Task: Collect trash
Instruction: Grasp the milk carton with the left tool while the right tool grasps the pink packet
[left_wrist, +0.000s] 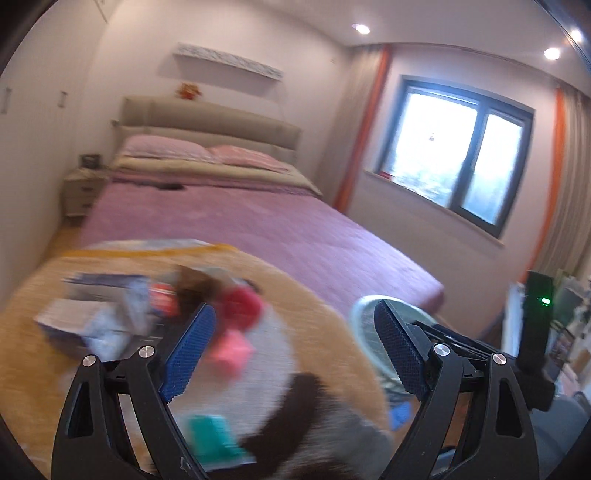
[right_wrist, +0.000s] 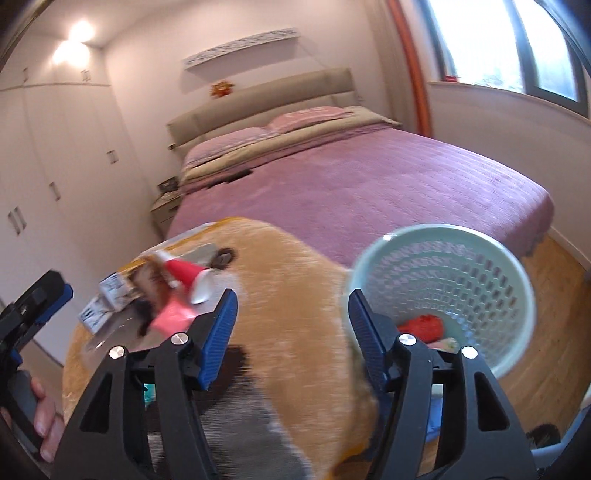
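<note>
- The left gripper (left_wrist: 293, 350) is wide open and holds nothing. The right gripper (right_wrist: 291, 328) is wide open too, with nothing between its blue pads.
- The trash lies on a round fuzzy orange rug (right_wrist: 291, 280) just below both grippers. There is a red paper cup (right_wrist: 186, 275), a pink scrap (right_wrist: 171, 317), some white papers (right_wrist: 107, 295) and a teal piece (left_wrist: 212, 439).
- The cup lies on its side. Its long way runs left to right in the right view, with the white open mouth to the right.
- A pale green basket (right_wrist: 461, 291) sits to the right of the rug, tipped toward the camera. Something red (right_wrist: 423, 326) lies inside it.
- Only the right view shows inside the basket. The left view shows just a bit of its rim, and the trash there is very blurry.
- A big bed with a purple cover (left_wrist: 258, 218) is behind the rug.
- A window (left_wrist: 461, 158) is on the right wall.
</note>
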